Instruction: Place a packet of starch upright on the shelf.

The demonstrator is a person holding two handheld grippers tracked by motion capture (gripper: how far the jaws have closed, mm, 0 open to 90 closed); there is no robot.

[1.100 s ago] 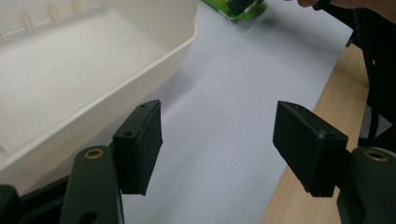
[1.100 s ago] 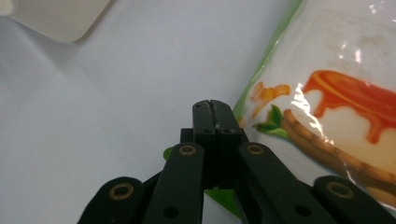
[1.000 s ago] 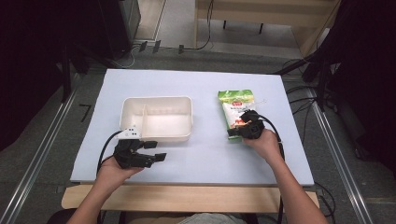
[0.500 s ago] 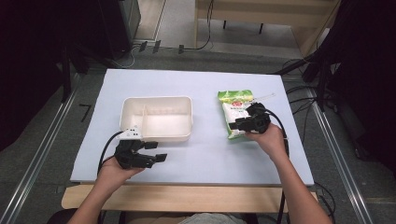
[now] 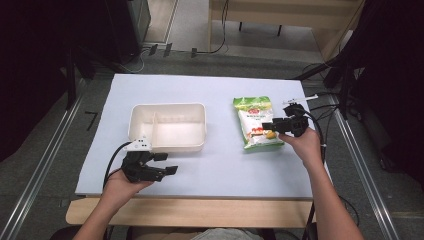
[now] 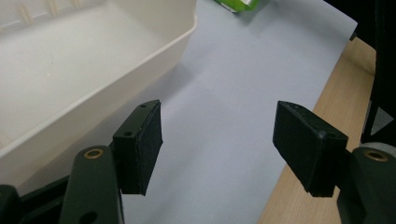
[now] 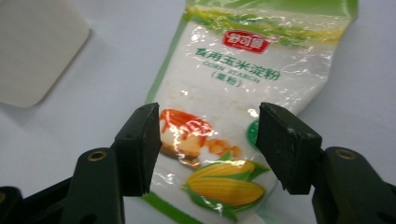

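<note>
1 corn starch bag point(image 5: 255, 122); 1 tray point(image 5: 167, 127); 2 grippers, jaws apart.

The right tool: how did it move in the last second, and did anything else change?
The right tool moved away from the person, from the near end of the bag to over its middle, jaws open and holding nothing. The bag, the tray and the left tool stayed where they were; the left tool is open too.

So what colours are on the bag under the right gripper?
The bag is white with green edges and a yellow corn picture; clearest in the right gripper view.
</note>
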